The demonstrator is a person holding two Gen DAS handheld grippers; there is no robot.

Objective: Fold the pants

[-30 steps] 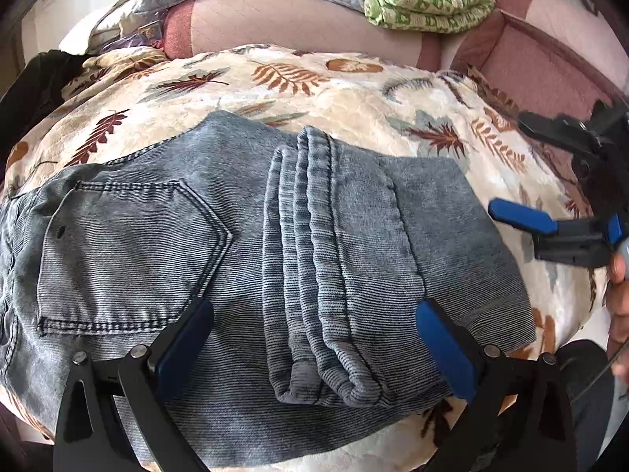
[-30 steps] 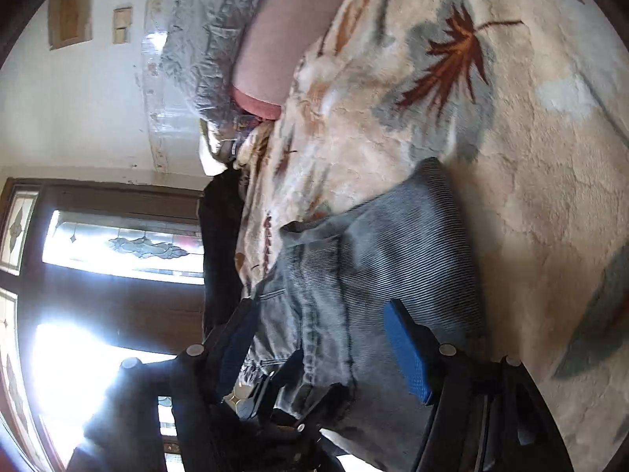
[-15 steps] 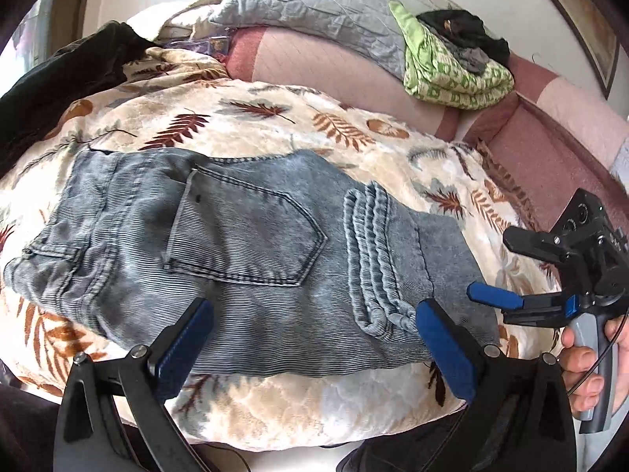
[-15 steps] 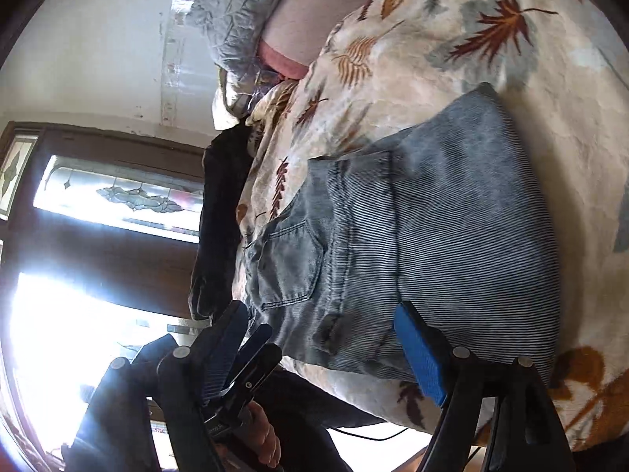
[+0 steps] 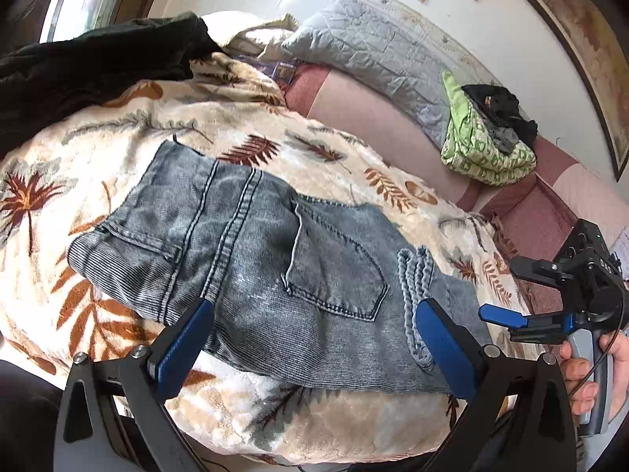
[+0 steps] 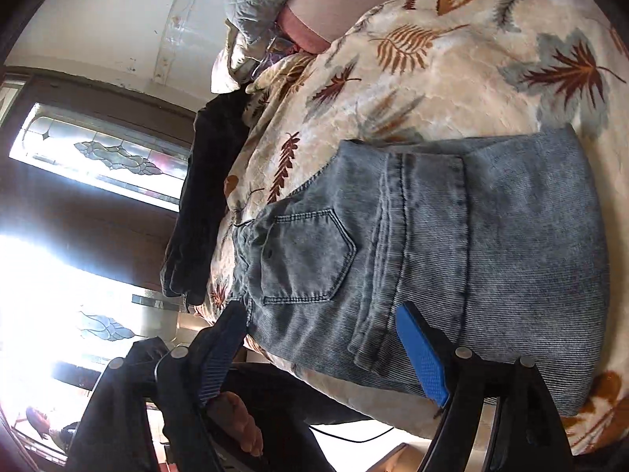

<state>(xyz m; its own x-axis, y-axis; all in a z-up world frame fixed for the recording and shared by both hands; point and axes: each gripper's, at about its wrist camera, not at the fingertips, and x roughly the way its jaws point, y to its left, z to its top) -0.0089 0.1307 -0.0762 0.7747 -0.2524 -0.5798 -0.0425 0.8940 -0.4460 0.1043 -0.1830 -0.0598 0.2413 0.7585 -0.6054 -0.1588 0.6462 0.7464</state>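
Note:
Grey-blue jeans (image 5: 267,259) lie folded flat on a leaf-print blanket (image 5: 354,173), back pocket up, with the leg cuffs (image 5: 414,287) laid over the right part. My left gripper (image 5: 310,346) is open and empty, held above the near edge of the jeans. My right gripper (image 5: 511,299) shows in the left wrist view at the right, open, off the jeans' right end. In the right wrist view the jeans (image 6: 471,244) lie ahead of the open right gripper (image 6: 322,358), which holds nothing.
A black garment (image 5: 90,70) lies at the blanket's far left. A grey quilted pillow (image 5: 377,59) and a green patterned cloth pile (image 5: 483,145) sit on the pink couch back (image 5: 377,118). A door with stained glass (image 6: 98,157) stands left of the bed.
Both grippers have pulled back and up from the jeans, so more of the folded jeans and blanket shows. The left view has swung leftward. The jeans lie still.

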